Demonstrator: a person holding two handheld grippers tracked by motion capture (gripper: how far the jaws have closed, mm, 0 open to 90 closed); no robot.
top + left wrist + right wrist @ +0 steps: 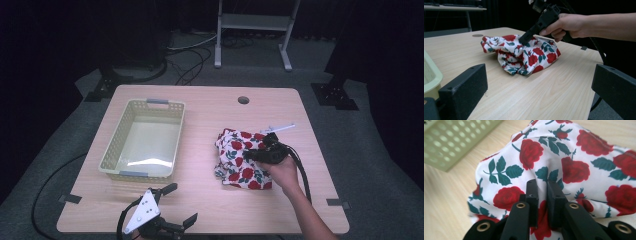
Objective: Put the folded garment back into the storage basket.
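**Rose-print cloth pinched, basket waiting**

Dark curtains and cables ring a pale wooden surface (200, 200) that carries two things: a light green basket (111, 150) toward its left edge and a crumpled rose-print cloth (237, 160) right of the middle, nearer the right edge.

The right hand-held gripper (255, 156) is on the cloth. Its own view shows the jaws nearly closed, a ridge of fabric (541, 195) pinched in the narrow slot between them. The left hand-held gripper (172, 205) sits at the near edge with its jaws spread wide and nothing between them — well apart from cloth and basket.

The likely risk is a thin grip: only a small fold is caught, so the cloth may slip free on lifting, or hang low and snag the basket's rim on the way over.

The high view gives the layout but hides the pinch under the hand. The right gripper view shows that pinch close up. The left gripper view (524, 55) adds the side profile — the cloth heaped, its lower folds resting on the surface.
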